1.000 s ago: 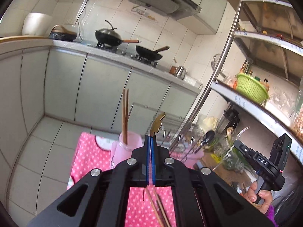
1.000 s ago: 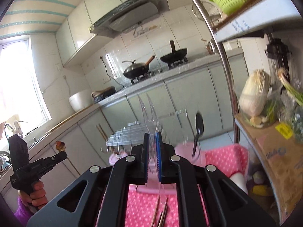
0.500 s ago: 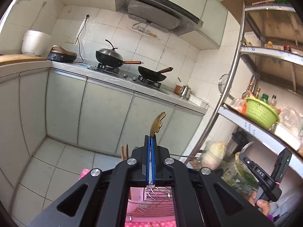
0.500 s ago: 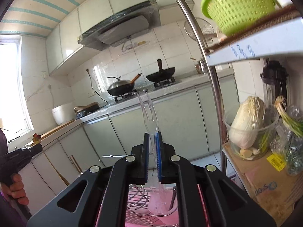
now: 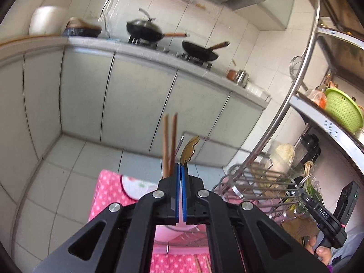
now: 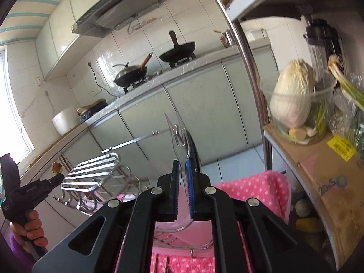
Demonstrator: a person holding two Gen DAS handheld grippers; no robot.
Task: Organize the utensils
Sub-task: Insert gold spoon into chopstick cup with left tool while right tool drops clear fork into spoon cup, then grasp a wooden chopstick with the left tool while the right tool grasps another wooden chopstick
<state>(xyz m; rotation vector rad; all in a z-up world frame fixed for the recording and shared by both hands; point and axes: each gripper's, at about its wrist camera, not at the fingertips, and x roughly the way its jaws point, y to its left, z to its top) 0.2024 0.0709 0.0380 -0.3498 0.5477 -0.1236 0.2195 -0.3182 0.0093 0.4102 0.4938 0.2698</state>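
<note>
so the biggest thing here is the grey-green cabinet run (image 5: 141,95) under the counter, with two black woks (image 5: 145,31) on the hob up top; on the right there's the steel shelf rack (image 5: 302,68) with a green basket (image 5: 343,111) on one shelf and a cabbage in a clear tub (image 6: 293,100) lower down, sitting on a cardboard box (image 6: 323,173); below both cameras is the pink polka-dot cloth (image 5: 107,193); on it stands the wire dish rack (image 6: 91,175), shiny slats up top, hooks along the edge; a pink cup (image 5: 175,227) is right under the left tool, with a pair of wooden chopsticks (image 5: 169,141) standing upright just behind the jaws

left gripper (image 5: 181,173): blue pads squeezed nearly together on a thin utensil with a gold leaf-shaped end (image 5: 188,151) that pokes up just past the tips, right beside the chopsticks; the rest of that utensil is hidden so can't say what it is

right gripper (image 6: 183,170): narrow gap, clamped on a clear plastic fork (image 6: 178,134), tines pointing up and away over the rack area; there's a dark spoon-ish shape (image 6: 193,150) right behind it but it's too hidden to call
</note>
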